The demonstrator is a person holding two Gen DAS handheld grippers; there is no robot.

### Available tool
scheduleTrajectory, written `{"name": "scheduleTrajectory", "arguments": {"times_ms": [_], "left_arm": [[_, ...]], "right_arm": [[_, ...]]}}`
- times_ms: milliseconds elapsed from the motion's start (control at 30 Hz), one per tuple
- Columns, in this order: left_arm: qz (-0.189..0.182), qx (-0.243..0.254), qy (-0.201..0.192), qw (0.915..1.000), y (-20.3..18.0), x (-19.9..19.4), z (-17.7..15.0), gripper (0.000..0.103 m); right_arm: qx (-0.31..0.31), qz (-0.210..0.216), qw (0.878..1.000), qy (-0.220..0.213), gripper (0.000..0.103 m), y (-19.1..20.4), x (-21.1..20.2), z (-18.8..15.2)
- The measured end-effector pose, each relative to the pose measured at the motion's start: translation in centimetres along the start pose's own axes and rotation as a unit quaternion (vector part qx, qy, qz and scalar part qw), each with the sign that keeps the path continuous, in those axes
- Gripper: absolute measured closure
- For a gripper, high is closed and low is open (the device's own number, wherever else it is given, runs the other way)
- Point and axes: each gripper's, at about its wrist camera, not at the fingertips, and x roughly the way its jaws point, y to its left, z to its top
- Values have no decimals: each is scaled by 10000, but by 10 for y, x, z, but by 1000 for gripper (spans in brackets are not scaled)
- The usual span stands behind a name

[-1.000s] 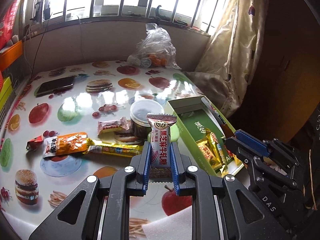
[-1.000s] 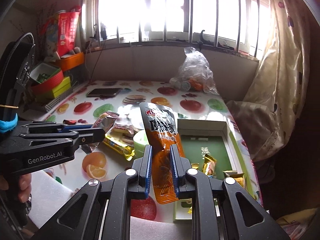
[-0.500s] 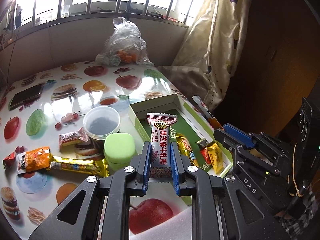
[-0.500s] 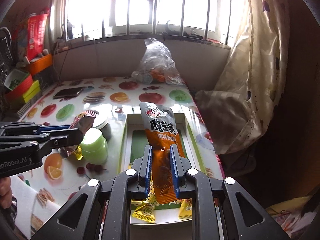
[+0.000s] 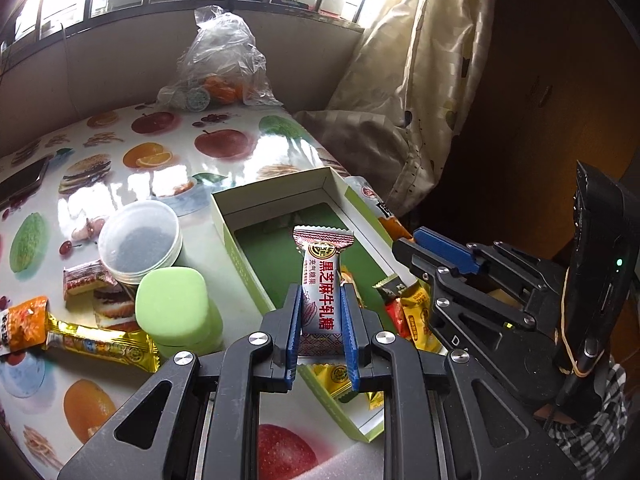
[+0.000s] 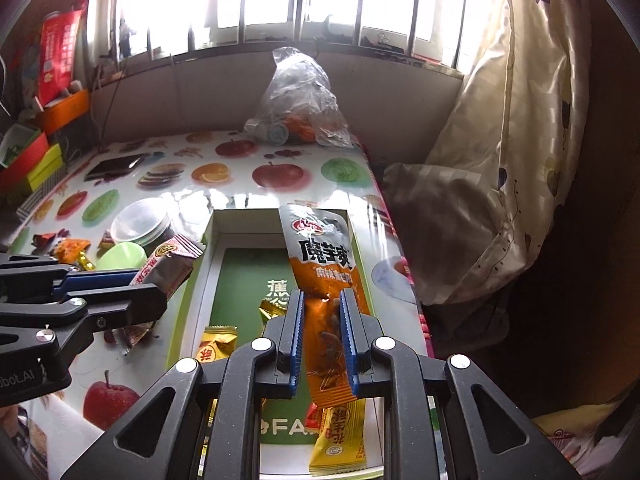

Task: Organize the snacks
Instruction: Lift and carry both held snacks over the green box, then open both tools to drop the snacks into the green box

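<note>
My left gripper (image 5: 320,300) is shut on a white and red nougat candy bar (image 5: 322,276), held upright over the open green box (image 5: 280,256). My right gripper (image 6: 322,312) is shut on an orange konjac snack pouch (image 6: 326,276), hanging above the same green box (image 6: 240,292). Several small yellow and red candies (image 5: 412,312) lie in the box's near end. In the right wrist view the left gripper (image 6: 152,284) with its candy bar (image 6: 170,266) hovers at the box's left wall. The right gripper (image 5: 416,248) shows at the box's right side in the left wrist view.
A green lidded jar (image 5: 174,304), a clear-lidded tub (image 5: 138,240), a gold wafer bar (image 5: 100,344) and orange packets (image 5: 24,320) lie left of the box. A plastic bag (image 6: 298,108) stands by the far wall, a phone (image 6: 114,166) at back left. The curtain (image 6: 480,184) hangs right.
Both grippers have swung right and slightly down with their snacks, from over the loose snacks on the table to over the green box. Both grips are unchanged.
</note>
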Motion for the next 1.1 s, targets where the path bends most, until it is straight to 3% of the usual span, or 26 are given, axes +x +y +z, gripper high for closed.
{"name": "scheduleTrajectory", "arguments": {"times_ms": [433, 1100], "left_arm": [[50, 25, 374, 9993, -3, 34, -1, 83], [113, 5, 663, 9977, -4, 57, -3, 83]], "right_arm": [[-188, 218, 9992, 273, 90, -2, 34, -2], [-100, 339, 9987, 358, 90, -6, 42, -6]]}}
